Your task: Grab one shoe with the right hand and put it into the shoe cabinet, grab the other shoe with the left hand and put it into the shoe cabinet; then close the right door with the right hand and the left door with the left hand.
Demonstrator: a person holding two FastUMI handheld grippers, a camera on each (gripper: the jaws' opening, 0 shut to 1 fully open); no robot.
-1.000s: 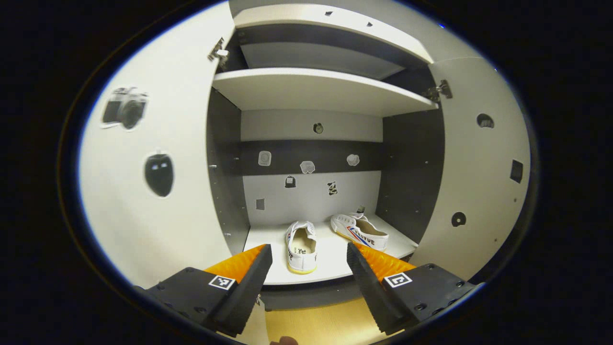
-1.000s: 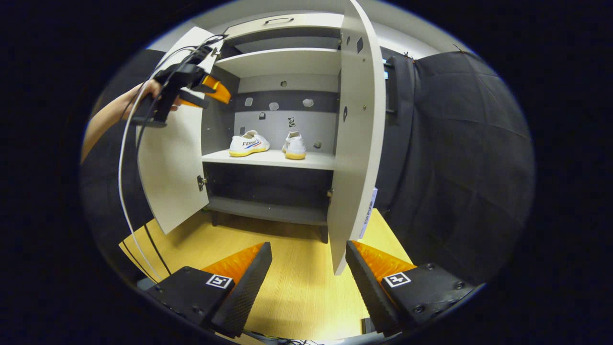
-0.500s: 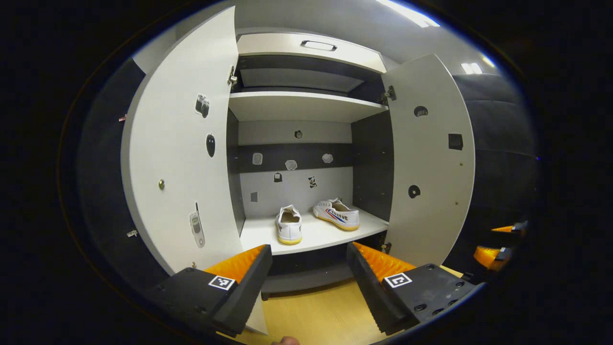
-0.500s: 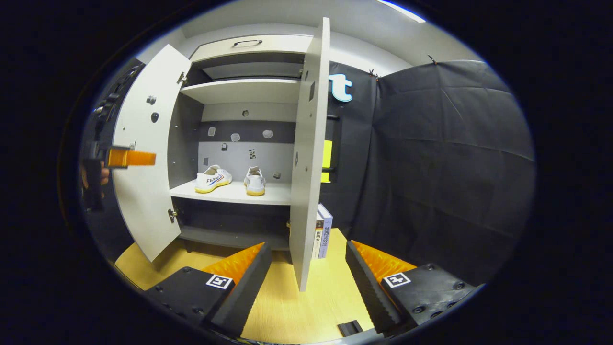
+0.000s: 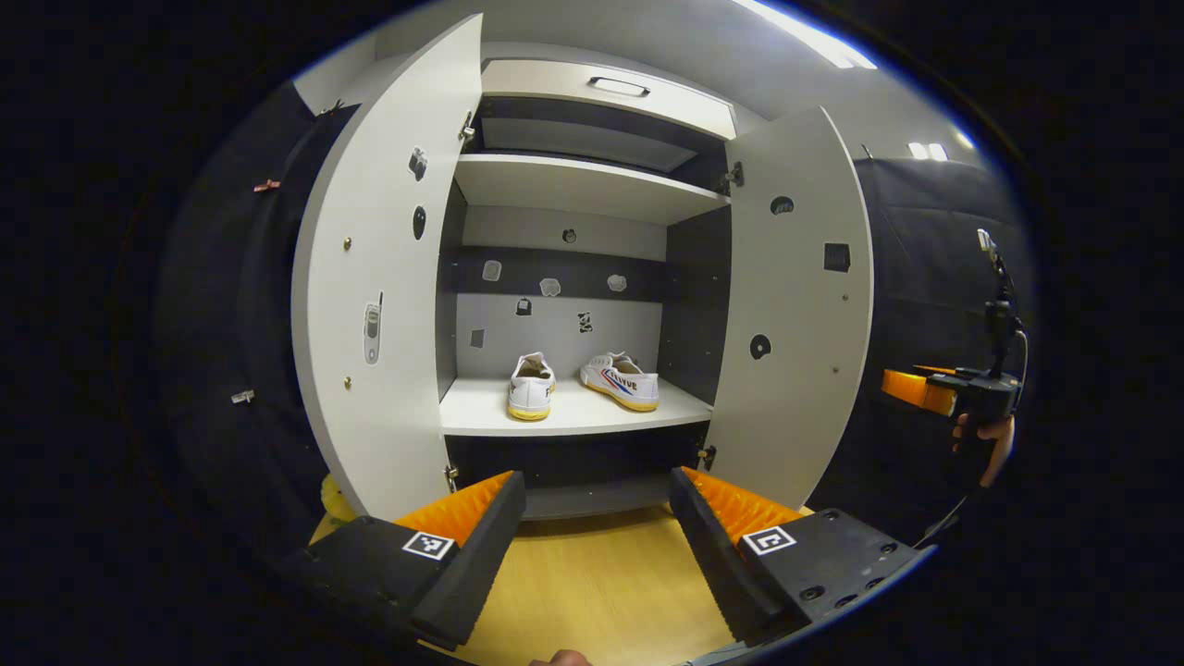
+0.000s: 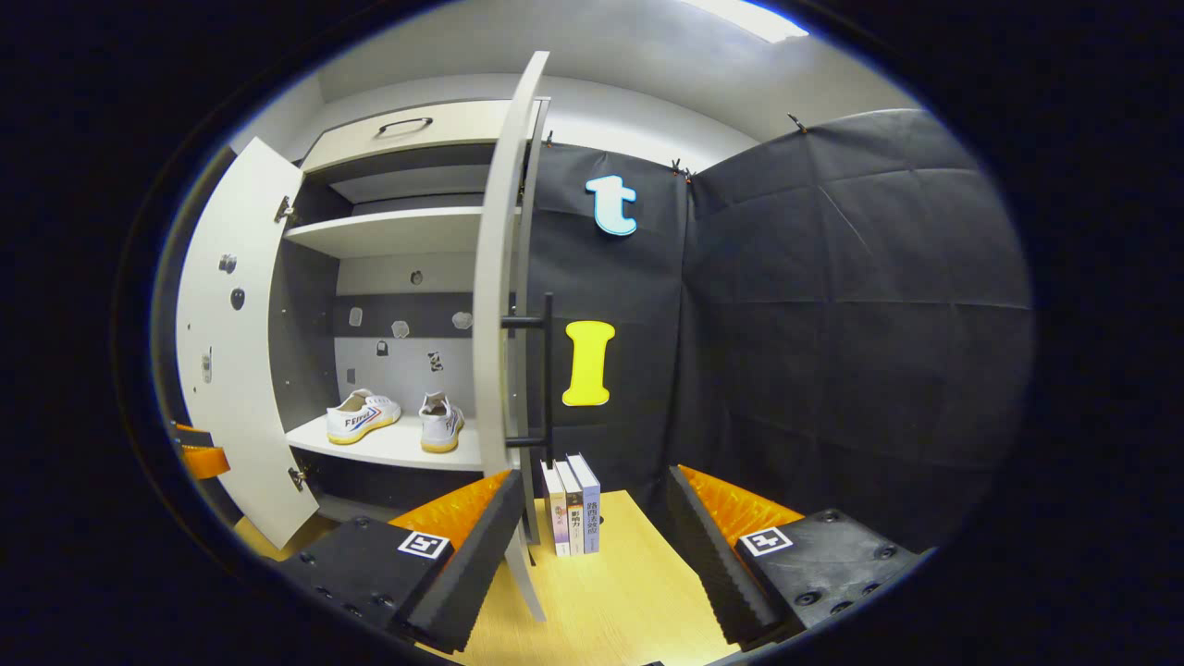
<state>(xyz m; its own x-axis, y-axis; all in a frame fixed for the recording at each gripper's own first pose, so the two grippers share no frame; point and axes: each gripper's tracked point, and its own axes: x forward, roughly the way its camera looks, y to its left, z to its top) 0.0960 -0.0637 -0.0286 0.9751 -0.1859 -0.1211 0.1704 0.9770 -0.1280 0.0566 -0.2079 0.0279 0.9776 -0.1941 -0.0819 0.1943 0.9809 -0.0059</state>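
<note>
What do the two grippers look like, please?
Each gripper, left and right, has two wedge-shaped ribbed fingers on black blocks bearing square black-and-white markers. A thin cable rises above the right one in the left gripper view.

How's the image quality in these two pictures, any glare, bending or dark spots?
Left gripper view: fisheye bows the left door and right door; ceiling light glares; shoes are sharp and evenly lit. Right gripper view: the right door edge curves; the space under the shoe shelf is in shadow.
</note>
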